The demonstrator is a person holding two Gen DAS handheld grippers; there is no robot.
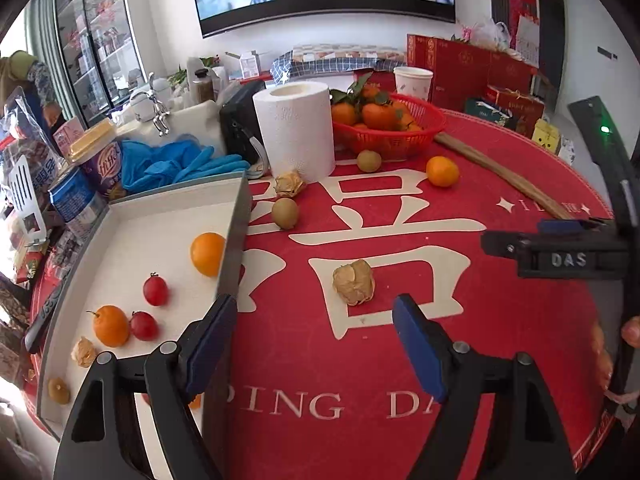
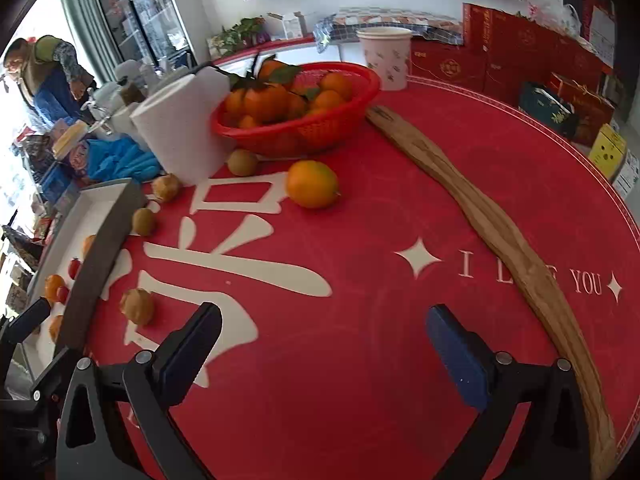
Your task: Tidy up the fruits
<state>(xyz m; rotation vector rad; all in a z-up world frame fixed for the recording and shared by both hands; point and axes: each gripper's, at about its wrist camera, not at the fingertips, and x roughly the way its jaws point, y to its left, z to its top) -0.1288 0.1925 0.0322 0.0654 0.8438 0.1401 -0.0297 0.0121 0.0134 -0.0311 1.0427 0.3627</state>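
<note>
Both grippers are wide and empty: left gripper (image 1: 316, 344), right gripper (image 2: 324, 352). You are between picks. The husked physalis (image 1: 353, 282) lies on the red mat (image 1: 440, 320), beside the white tray's (image 1: 132, 216) right edge. Next: straddle it, close gently.

You face a red table mat (image 2: 360, 280) with a matt, cloth-like surface and cream printed lettering. The long wooden stick (image 2: 500, 232) shows bare grain, unvarnished. The red basket (image 2: 344, 120) is perforated plastic, slightly glossy. The tissue roll (image 1: 296, 128) is soft embossed paper. The husked fruit (image 1: 354, 282) wears a dry, papery, wrinkled skin. The box tray (image 1: 168, 208) looks like matt white card with grey walls. Your gripper pads (image 1: 420, 352) are dull blue rubber on black plastic.
</note>
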